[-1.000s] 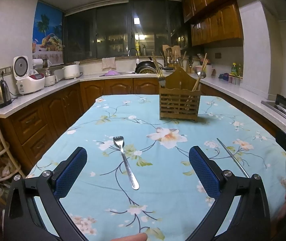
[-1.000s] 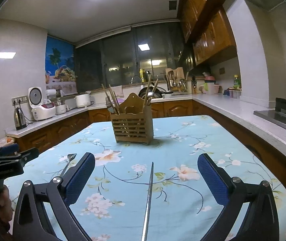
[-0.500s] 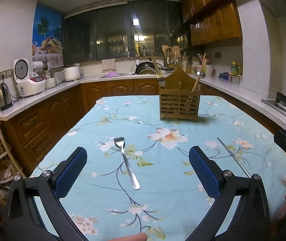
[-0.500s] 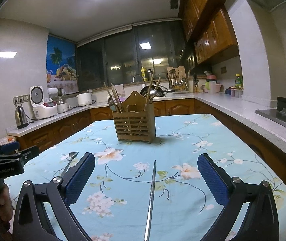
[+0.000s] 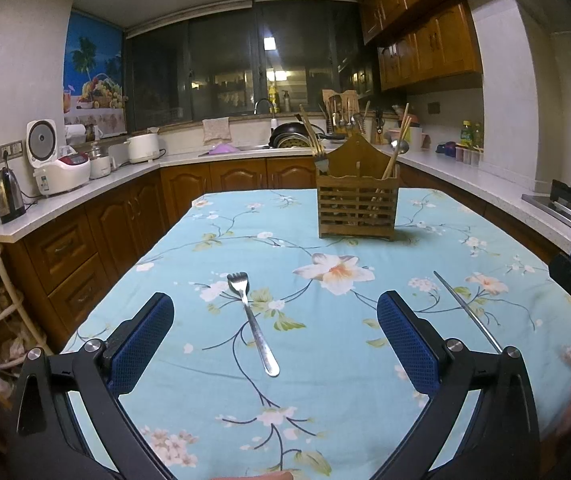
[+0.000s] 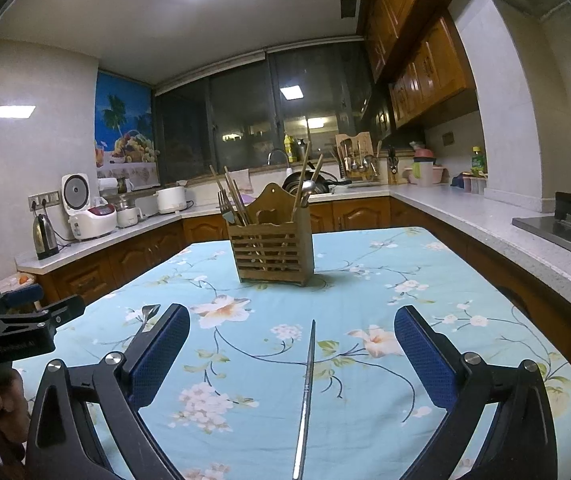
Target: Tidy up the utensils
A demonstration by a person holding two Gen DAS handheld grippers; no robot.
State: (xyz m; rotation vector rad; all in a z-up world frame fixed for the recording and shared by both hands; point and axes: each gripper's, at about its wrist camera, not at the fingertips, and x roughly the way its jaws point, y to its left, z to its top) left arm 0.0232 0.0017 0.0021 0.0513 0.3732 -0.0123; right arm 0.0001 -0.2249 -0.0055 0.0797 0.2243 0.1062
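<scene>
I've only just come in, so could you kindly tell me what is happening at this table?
A person holds a claw in each hand over a floral tablecloth. The left claw is open in line with a fork lying flat; the right claw is open in line with a metal chopstick. Neither is gripped yet. The wooden utensil holder beyond them already holds chopsticks and cutlery.

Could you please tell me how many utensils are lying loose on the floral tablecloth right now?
2: a fork lies ahead of the left claw, and a thin metal rod-like utensil lies ahead of the right claw.

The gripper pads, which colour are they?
Blue, textured pads, clearest in the left wrist view.
</scene>
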